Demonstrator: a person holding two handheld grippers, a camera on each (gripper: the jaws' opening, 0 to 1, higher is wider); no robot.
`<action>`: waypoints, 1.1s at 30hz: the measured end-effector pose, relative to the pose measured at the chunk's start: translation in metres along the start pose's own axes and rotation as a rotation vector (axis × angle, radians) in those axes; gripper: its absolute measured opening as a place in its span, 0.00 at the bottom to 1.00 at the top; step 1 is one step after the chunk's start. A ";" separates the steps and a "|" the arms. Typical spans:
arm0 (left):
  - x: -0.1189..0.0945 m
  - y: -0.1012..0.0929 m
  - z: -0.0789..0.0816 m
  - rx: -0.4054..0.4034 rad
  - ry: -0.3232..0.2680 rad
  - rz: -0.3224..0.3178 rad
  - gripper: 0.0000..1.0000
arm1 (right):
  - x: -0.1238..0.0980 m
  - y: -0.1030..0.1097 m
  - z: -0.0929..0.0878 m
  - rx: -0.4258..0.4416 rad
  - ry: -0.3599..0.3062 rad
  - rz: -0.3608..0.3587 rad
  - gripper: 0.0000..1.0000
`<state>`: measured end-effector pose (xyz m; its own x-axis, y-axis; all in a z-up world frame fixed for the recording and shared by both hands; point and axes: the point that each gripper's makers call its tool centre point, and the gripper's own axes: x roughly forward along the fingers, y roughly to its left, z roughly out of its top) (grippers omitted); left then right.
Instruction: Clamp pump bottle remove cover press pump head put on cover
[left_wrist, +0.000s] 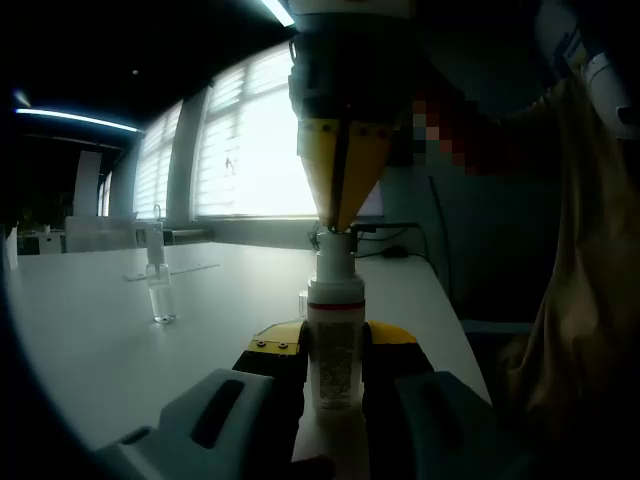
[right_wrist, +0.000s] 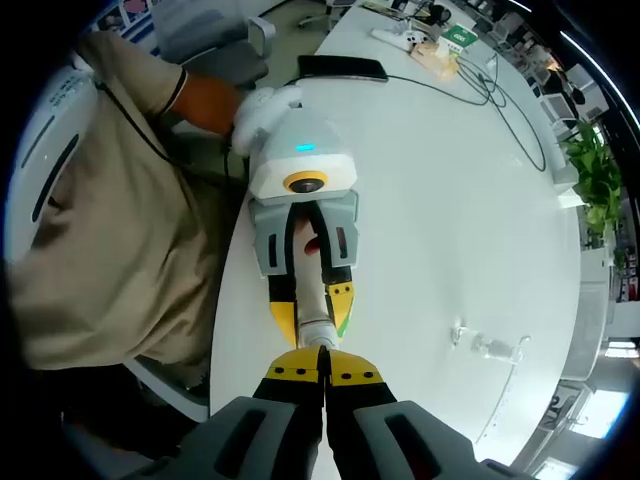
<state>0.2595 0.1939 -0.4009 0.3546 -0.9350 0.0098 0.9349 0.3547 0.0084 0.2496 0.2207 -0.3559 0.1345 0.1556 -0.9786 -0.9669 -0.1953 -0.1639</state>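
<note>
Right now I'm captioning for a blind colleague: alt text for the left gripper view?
The left tongs clamp an upright pump bottle on a white table, while the right tongs come down shut on its pump head. A clear cover stands apart.

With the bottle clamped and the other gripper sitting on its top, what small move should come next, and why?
Probably a short push straight down. The left gripper clamps the white pump bottle upright on the white table, and the right gripper, yellow-tipped jaws closed, rests on the pump head. The clear plastic cover already stands apart.
</note>
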 end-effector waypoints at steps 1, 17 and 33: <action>0.000 -0.001 0.000 0.000 0.000 0.000 0.12 | 0.001 0.000 0.000 0.002 0.003 0.000 0.00; 0.001 -0.002 0.001 0.001 0.000 0.001 0.12 | 0.005 0.002 -0.001 -0.001 0.011 0.016 0.00; 0.000 -0.002 0.001 0.001 0.000 0.001 0.12 | 0.004 0.002 -0.002 -0.008 0.004 0.020 0.00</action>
<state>0.2578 0.1928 -0.4000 0.3554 -0.9347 0.0100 0.9346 0.3554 0.0097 0.2484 0.2193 -0.3607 0.1161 0.1482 -0.9821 -0.9676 -0.2065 -0.1455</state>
